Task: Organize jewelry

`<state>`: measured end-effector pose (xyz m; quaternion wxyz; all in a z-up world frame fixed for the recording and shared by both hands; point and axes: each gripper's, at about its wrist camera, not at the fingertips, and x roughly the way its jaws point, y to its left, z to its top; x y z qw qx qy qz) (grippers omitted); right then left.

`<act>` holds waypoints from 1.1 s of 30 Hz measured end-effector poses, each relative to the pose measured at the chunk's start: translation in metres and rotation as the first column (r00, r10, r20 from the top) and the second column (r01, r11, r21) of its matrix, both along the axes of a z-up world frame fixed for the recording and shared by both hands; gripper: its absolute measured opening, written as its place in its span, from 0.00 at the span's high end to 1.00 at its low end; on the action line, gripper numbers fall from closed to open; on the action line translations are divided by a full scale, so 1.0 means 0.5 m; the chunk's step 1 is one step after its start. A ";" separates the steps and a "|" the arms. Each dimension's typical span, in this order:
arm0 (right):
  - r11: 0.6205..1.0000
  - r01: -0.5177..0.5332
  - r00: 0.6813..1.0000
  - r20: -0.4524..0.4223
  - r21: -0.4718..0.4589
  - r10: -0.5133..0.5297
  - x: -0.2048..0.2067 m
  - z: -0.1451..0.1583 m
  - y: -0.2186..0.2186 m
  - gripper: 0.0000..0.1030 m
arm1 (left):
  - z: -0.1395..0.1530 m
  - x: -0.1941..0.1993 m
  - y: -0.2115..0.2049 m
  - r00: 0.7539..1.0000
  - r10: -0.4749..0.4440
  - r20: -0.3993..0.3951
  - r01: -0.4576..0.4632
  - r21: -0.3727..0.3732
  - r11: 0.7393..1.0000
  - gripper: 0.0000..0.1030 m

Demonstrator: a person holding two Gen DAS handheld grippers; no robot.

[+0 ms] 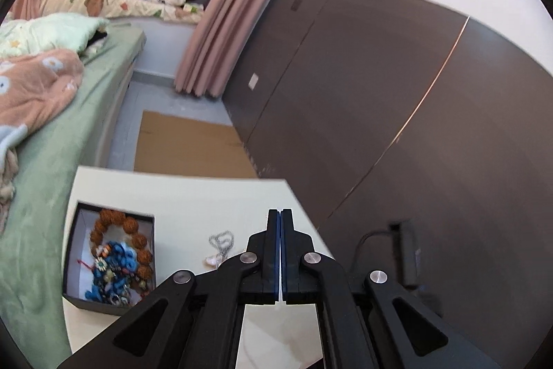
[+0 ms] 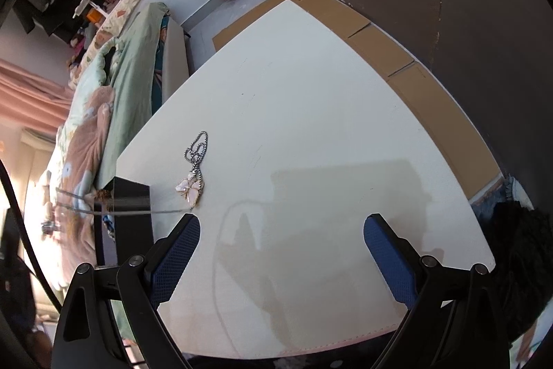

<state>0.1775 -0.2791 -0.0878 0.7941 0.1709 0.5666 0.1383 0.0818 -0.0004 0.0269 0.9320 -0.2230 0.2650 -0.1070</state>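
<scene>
A black jewelry box point(image 1: 110, 261) sits on the white table point(image 1: 193, 196) at the left. It holds a brown bead bracelet point(image 1: 131, 230), blue beads and other pieces. A silver ball-chain necklace with a pink flower pendant point(image 1: 221, 246) lies loose on the table to the right of the box. My left gripper point(image 1: 280, 213) is shut and empty above the table, just right of the necklace. In the right wrist view the necklace point(image 2: 194, 168) lies ahead and left of my open, empty right gripper point(image 2: 281, 227), next to the box point(image 2: 133, 196).
A bed with green and pink bedding point(image 1: 41, 113) runs along the table's left side. A dark wall panel point(image 1: 397, 92) and flat cardboard point(image 1: 186, 144) on the floor lie beyond the table. A black cable and plug point(image 1: 404, 251) hang at the right.
</scene>
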 end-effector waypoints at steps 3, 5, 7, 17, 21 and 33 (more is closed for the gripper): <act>1.000 -0.006 1.000 0.014 0.005 0.006 0.001 0.004 0.005 0.06 | 0.019 -0.013 0.007 0.999 0.011 0.034 -0.011 0.003 1.000 1.00; 1.000 -0.010 1.000 0.018 0.009 0.010 0.002 0.006 0.012 0.06 | 0.020 -0.013 0.013 0.999 0.012 0.036 -0.012 -0.002 1.000 1.00; 1.000 -0.017 1.000 0.013 0.022 0.016 0.003 0.003 0.019 0.08 | 0.011 -0.006 0.011 1.000 -0.004 0.014 0.004 0.011 1.000 1.00; 0.998 0.033 0.999 -0.003 0.057 -0.033 0.009 0.005 -0.014 0.15 | -0.128 0.078 -0.022 0.954 -0.032 -0.298 0.063 0.094 0.994 0.90; 0.997 0.053 0.999 -0.006 0.063 -0.053 0.012 0.007 -0.024 0.15 | -0.146 0.080 -0.045 0.949 -0.047 -0.313 0.093 0.132 0.987 0.23; 0.991 0.095 0.995 -0.010 0.097 -0.095 0.007 0.016 -0.077 0.15 | -0.241 0.103 -0.099 0.893 -0.031 -0.448 0.161 0.254 0.954 0.56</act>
